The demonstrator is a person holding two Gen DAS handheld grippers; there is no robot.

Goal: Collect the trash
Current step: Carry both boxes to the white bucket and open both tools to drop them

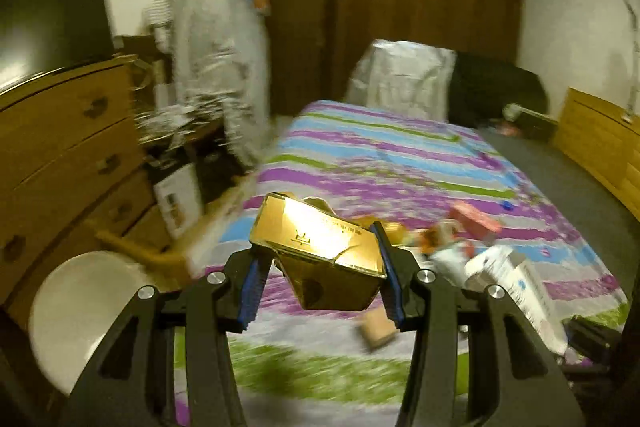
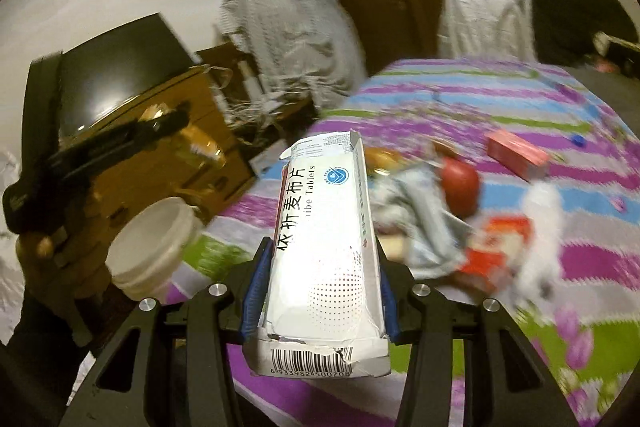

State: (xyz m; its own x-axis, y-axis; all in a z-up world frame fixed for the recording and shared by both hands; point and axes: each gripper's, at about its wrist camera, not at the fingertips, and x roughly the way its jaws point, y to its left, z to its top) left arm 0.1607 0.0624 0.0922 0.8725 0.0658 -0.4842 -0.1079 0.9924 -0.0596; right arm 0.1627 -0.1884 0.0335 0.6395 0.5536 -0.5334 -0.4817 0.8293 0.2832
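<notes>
Closest to me on the right side is the torn, barcoded end of a white tablet box [image 2: 326, 267], which runs lengthwise out between my right gripper [image 2: 320, 291] pads; both blue pads press on its long sides, so I have it clamped. Holding it along its length keeps the crushed flap end from folding under the squeeze, I judge.

My left gripper [image 1: 320, 267] is closed on a crumpled gold carton [image 1: 316, 255], pinched across its dented sides and lifted clear of the striped bedspread [image 1: 380, 155]. Its shiny top tilts up toward me.

To the left of both sets of fingers stands a white bucket [image 2: 154, 247] just beside the bed edge, which I take as where this trash belongs. In the right view my left gripper with its carton hangs above and beyond that bucket, so the two loads should go in one after the other.

Ahead and right of my fingers, more litter lies on the bedspread: a red box [image 2: 516, 153], a grey crumpled rag [image 2: 416, 215], and a small brown box [image 1: 376, 331] under the gold carton. A wooden dresser [image 1: 60, 147] crowds the bucket's far side.
</notes>
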